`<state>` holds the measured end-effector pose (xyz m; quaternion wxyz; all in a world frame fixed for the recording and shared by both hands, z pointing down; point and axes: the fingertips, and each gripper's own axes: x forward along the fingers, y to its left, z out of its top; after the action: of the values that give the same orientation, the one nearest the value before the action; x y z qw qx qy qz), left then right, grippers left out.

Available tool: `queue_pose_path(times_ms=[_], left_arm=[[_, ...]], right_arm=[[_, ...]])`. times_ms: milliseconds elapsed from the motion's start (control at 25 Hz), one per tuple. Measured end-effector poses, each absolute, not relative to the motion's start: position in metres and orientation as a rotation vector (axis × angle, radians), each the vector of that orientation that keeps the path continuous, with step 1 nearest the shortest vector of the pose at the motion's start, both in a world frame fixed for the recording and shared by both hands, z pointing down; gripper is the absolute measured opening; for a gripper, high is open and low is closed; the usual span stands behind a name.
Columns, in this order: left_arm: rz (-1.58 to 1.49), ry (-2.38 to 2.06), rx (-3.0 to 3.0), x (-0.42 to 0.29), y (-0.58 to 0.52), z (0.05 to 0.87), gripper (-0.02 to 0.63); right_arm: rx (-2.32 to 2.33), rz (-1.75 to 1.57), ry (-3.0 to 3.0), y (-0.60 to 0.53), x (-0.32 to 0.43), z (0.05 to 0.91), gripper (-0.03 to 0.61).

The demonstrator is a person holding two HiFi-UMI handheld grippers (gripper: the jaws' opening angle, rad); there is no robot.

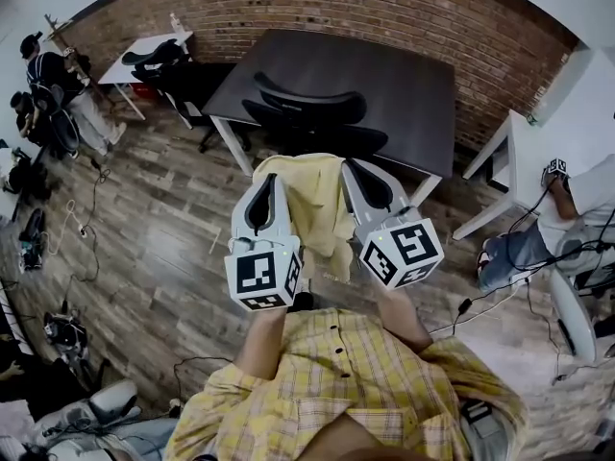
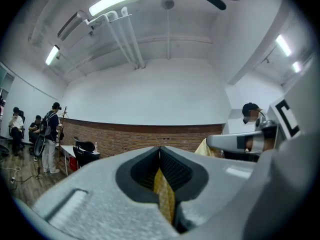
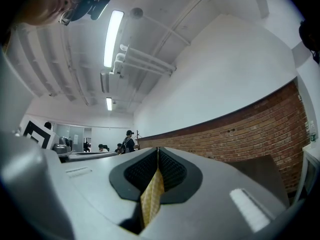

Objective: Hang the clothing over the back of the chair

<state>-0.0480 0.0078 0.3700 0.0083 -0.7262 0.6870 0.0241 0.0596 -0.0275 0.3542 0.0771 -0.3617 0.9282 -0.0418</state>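
A: Where is the shirt (image 1: pixel 314 205) right now?

B: You have it pinched in both. Your left gripper (image 1: pixel 273 185) is closed tight on a fold of it, and your right gripper (image 1: pixel 352 169) is the same. The rest hangs between and below the jaws. The chair (image 1: pixel 309 96) stands beyond the jaw tips, apart from the shirt.

A: How will it handle?

B: Light and limp, I'd judge. It will sag and could slip from a thin pinch, so your hold near the upper edge, one gripper at each side, suits draping it.
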Motion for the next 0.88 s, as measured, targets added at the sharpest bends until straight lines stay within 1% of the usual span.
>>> queue_pose_path(times_ms=[520, 880], left_arm=[[0.120, 2.020, -2.354, -0.115, -0.085, 0.335, 0.005], [0.122, 1.912, -2.419, -0.147, -0.151, 0.313, 0.005]], right_arm=[[-1.220, -0.072, 2.734, -0.111, 0.001, 0.322, 0.014], [-1.327, -0.012, 2.704, -0.168, -0.033, 0.300, 0.015]])
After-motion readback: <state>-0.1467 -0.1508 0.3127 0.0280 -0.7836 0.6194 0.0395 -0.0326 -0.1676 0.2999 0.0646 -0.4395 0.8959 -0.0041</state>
